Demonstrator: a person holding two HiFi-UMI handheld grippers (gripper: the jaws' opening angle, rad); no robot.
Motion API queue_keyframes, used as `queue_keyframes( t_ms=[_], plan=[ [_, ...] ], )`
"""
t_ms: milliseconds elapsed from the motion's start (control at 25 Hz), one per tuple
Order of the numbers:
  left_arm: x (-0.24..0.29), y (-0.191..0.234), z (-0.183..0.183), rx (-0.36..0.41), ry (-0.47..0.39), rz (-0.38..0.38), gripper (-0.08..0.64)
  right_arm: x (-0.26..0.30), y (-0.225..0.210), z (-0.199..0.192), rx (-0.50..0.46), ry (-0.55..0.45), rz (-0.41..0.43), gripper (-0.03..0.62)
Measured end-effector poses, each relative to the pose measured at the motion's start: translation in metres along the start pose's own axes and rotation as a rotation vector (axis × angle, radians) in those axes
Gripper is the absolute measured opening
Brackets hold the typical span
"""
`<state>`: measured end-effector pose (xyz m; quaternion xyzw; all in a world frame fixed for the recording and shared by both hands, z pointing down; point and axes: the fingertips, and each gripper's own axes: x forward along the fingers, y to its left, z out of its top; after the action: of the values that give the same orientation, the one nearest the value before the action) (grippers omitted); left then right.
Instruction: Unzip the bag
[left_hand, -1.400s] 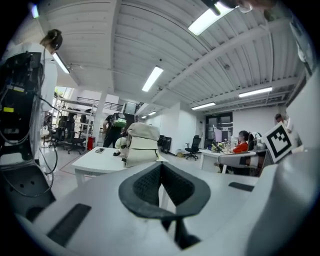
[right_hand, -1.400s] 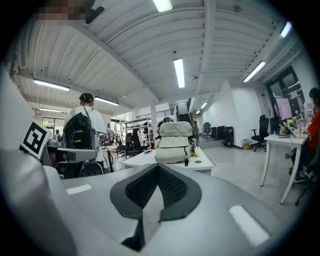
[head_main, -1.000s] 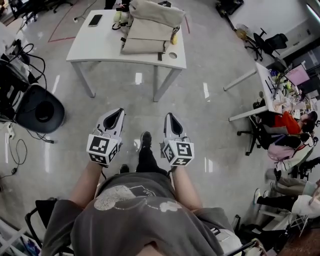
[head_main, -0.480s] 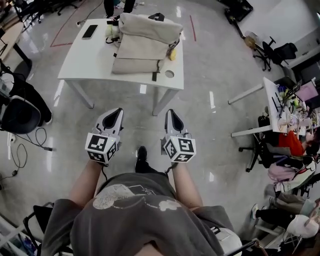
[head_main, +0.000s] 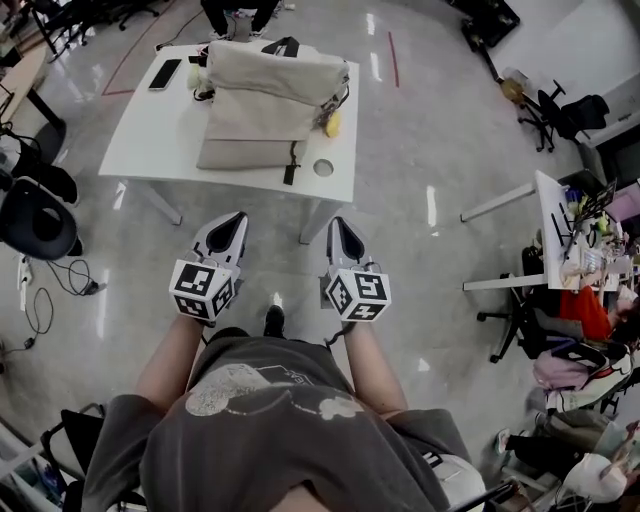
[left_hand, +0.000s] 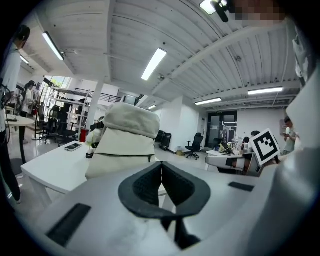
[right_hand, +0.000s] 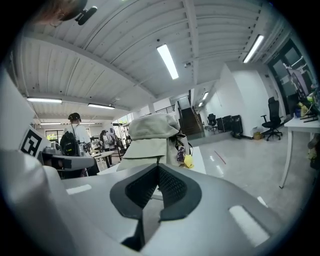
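1. The person's torso in a grey shirt (head_main: 280, 420) is nearest, well short of the counter's (head_main: 150, 135) near edge. One black shoe (head_main: 273, 320) is on the floor (head_main: 430, 130) between the torso and the counter.
2. The left gripper (head_main: 239, 217) is held in the air just short of the counter's near edge, pointing at the counter. Its jaws are pressed together with nothing between them, and the marker cube faces up.
3. The right gripper (head_main: 338, 221) is also just short of the counter's near edge, level with the counter's right end. Its jaws are closed on each other and empty, apart from everything on the counter.
4. The counter is white, with legs showing under its near edge.
5. The bag (head_main: 262, 105), a beige backpack, sits on the counter from the middle to the right side, its folded top toward the far edge. Neither gripper touches it. I cannot tell the zip state from here.
6. A black strap end (head_main: 290, 172) lies off the bag toward the counter's near edge.
7. A small round white thing (head_main: 322, 167) is near the counter's near right corner.
8. A yellow item (head_main: 331, 122) rests against the bag by the counter's right edge.
9. A dark phone (head_main: 165, 73) lies at the counter's far left corner.
10. A black chair (head_main: 35, 215) stands off the counter's left side.
11. A person's dark legs (head_main: 237, 12) are just past the counter's far edge.
12. Desks with seated people (head_main: 580, 250) are well off the counter's right side.
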<state>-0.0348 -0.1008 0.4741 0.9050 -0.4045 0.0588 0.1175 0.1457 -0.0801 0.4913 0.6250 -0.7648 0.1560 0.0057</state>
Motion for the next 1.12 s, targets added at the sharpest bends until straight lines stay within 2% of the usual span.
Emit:
queue_keyframes(
  t_ms=[200, 320, 760, 920, 1120],
  plan=[
    [0.035, -0.004, 0.000, 0.032, 0.039, -0.026, 0.009, 0.017, -0.012, 0.007, 0.011, 0.005, 0.013, 0.000],
    [0.054, -0.004, 0.001, 0.025, 0.074, -0.035, 0.069, 0.025, -0.015, 0.009, 0.010, 0.021, 0.019, 0.000],
    [0.147, -0.001, -0.003, 0.028, 0.155, -0.104, 0.107, 0.069, -0.048, 0.020, 0.014, 0.047, -0.037, 0.000],
    [0.178, 0.012, -0.020, -0.013, 0.213, -0.102, 0.117, 0.092, -0.055, 0.026, 0.012, 0.053, -0.053, 0.000],
    [0.210, 0.022, -0.041, -0.018, 0.267, -0.097, 0.130, 0.110, -0.067, 0.026, 0.006, 0.063, -0.079, 0.000]
  ],
)
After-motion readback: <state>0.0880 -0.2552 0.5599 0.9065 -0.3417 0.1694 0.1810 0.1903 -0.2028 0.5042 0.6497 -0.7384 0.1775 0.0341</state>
